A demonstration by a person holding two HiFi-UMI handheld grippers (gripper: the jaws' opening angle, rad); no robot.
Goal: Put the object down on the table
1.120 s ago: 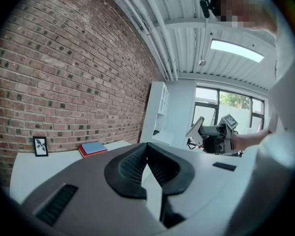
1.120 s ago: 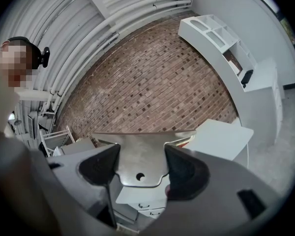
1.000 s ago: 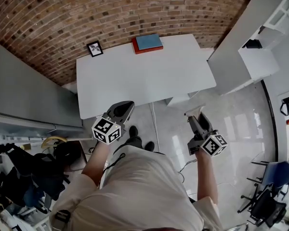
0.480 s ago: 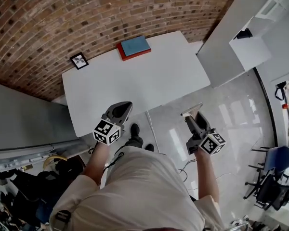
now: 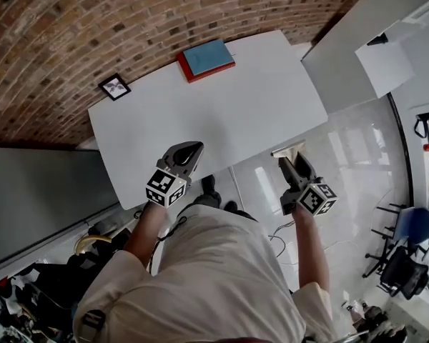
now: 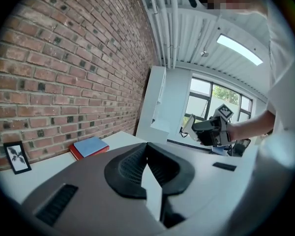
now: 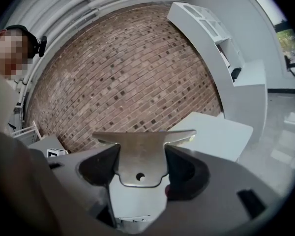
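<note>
Rough red-brick wall [image 5: 93,20] stood behind a smooth white rect. table [image 5: 257,113], w/ a red-and-blue book [image 5: 206,58] and a small black frame [image 5: 114,86] at its far edge. R gripper [image 5: 294,164], off the table's near edge over the glossy floor [image 5: 343,163], clamped a flat T-shaped metal plate [image 7: 140,156] w/ one hole. L gripper [image 5: 186,151] had its jaws together, holding nothing.

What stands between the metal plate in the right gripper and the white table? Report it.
Nothing visible does. The right gripper, shut on the flat grey metal plate, hangs off the white table's near edge. The red book with a blue cover and the black picture frame lie at the far edge.
</note>
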